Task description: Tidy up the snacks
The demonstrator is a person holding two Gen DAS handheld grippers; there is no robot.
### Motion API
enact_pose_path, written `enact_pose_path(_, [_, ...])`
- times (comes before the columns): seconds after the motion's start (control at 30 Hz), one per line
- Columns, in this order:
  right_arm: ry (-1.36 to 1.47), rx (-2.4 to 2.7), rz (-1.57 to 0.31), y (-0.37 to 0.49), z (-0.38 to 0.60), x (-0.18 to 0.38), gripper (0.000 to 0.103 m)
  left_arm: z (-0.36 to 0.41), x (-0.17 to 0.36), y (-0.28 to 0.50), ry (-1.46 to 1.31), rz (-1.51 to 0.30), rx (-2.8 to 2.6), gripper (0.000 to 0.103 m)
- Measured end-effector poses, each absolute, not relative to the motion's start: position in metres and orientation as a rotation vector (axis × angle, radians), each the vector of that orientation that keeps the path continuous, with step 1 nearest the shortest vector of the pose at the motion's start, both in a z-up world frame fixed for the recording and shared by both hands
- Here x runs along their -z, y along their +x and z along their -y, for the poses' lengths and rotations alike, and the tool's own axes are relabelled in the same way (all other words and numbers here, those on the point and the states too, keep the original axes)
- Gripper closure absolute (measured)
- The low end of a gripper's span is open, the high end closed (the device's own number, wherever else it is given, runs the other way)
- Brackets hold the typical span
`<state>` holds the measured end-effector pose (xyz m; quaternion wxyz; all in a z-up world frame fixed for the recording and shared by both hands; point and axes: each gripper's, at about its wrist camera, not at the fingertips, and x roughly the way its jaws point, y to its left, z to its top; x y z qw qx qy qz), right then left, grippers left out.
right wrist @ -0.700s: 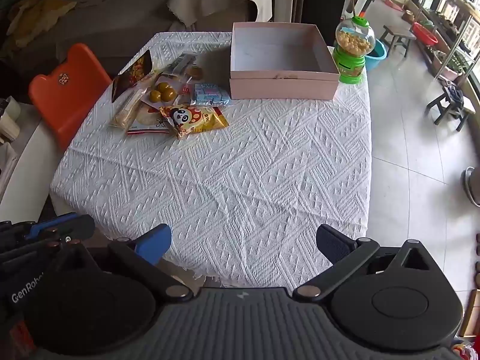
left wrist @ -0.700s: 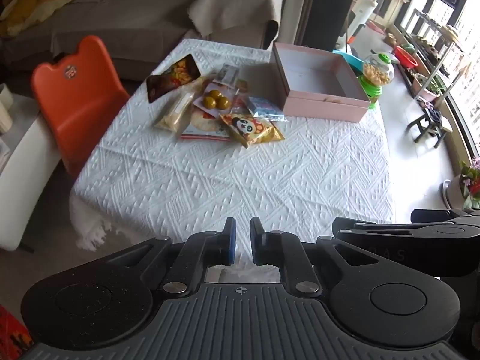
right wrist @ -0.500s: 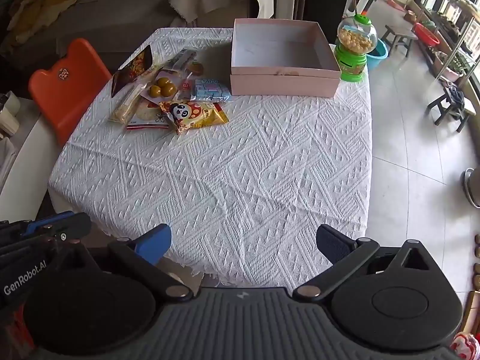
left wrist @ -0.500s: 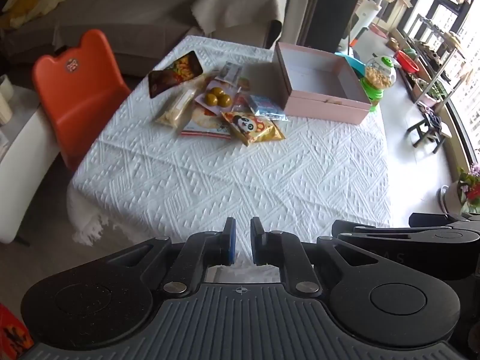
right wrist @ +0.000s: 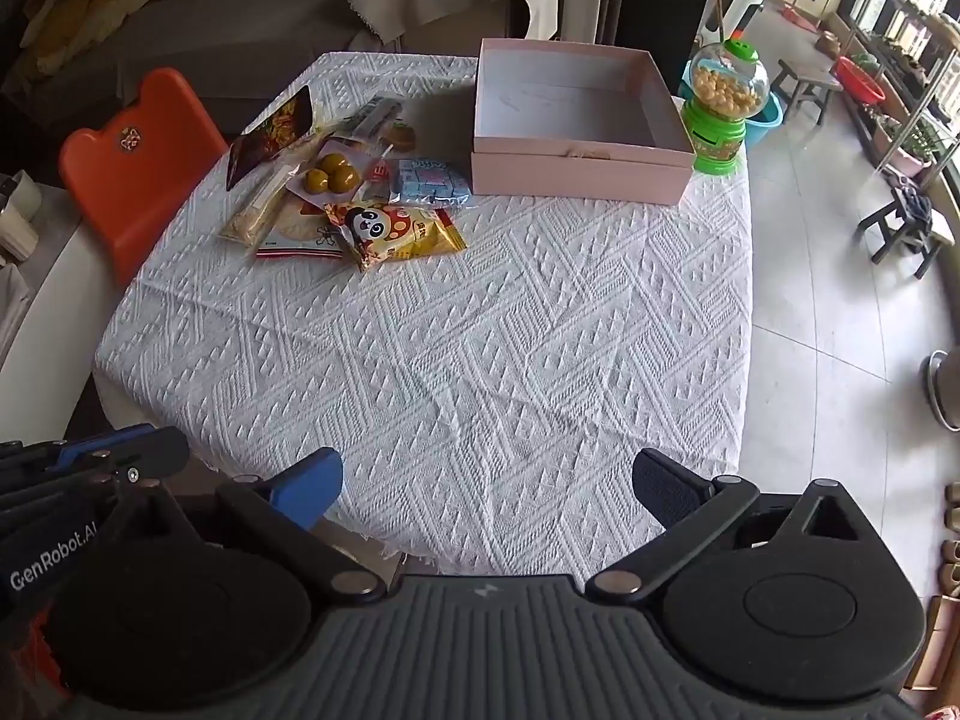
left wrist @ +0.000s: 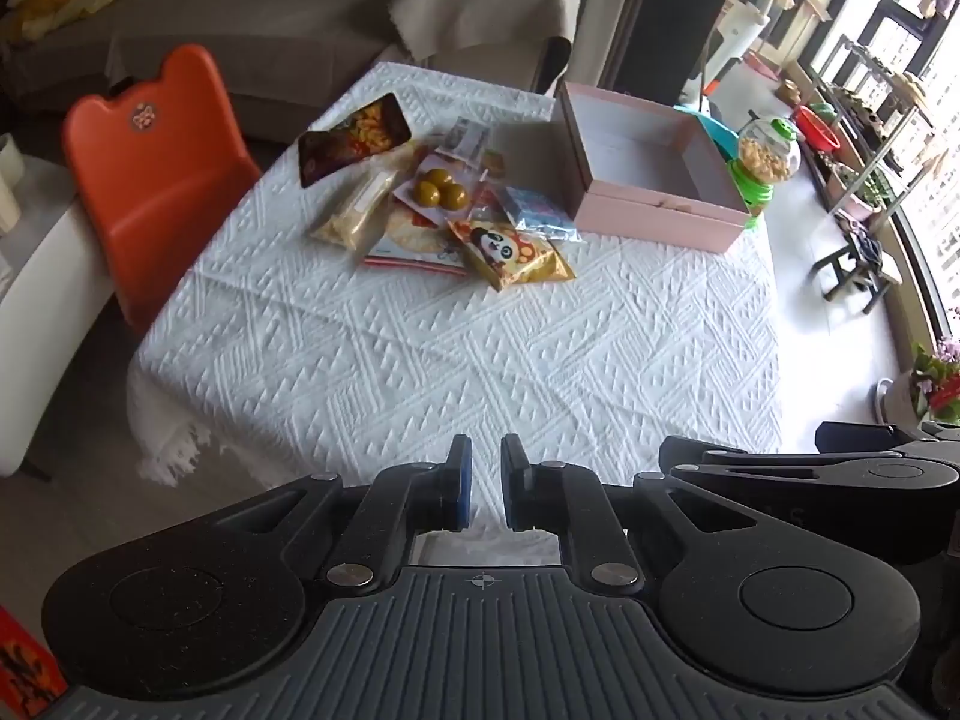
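Note:
A pile of snack packs lies at the table's far left: a yellow panda bag (left wrist: 510, 249) (right wrist: 393, 234), a pack of three yellow balls (left wrist: 441, 192) (right wrist: 330, 175), a dark chip bag (left wrist: 354, 138) (right wrist: 273, 135) and a light blue pack (right wrist: 429, 181). An empty pink box (left wrist: 651, 174) (right wrist: 576, 120) stands to their right. My left gripper (left wrist: 483, 483) is shut and empty, over the table's near edge. My right gripper (right wrist: 486, 489) is open and empty, also at the near edge.
A white textured cloth covers the table (right wrist: 456, 348). A green candy dispenser (right wrist: 723, 105) stands right of the box. An orange chair (left wrist: 150, 174) is at the table's left side. A grey sofa (left wrist: 240, 18) is behind. Tiled floor (right wrist: 840, 312) lies to the right.
Both grippers have moved slightly, shifting the table a little in view. The jaws keep the same states. Nothing on the table has moved.

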<state>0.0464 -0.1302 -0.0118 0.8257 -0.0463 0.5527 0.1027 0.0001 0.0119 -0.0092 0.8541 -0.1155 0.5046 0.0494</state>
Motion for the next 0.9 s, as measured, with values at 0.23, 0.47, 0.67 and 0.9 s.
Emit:
enact_pose_path(0.23, [-0.113, -0.221, -1.175, 0.051, 0.125, 0.012, 0.000, -0.018, 0.008, 0.005, -0.259, -1.053, -0.112, 0.089])
enact_pose_path(0.47, [-0.131, -0.228, -1.176, 0.054, 0.117, 0.013, 0.000, -0.023, 0.010, 0.009, -0.262, -1.060, -0.110, 0.089])
enact_pose_path(0.67, [-0.141, -0.233, -1.181, 0.057, 0.112, 0.015, 0.000, -0.026, 0.013, 0.011, -0.263, -1.069, -0.117, 0.089])
enact_pose_path(0.9, [-0.149, -0.238, -1.184, 0.059, 0.109, 0.016, 0.000, -0.030, 0.014, 0.014, -0.266, -1.072, -0.118, 0.089])
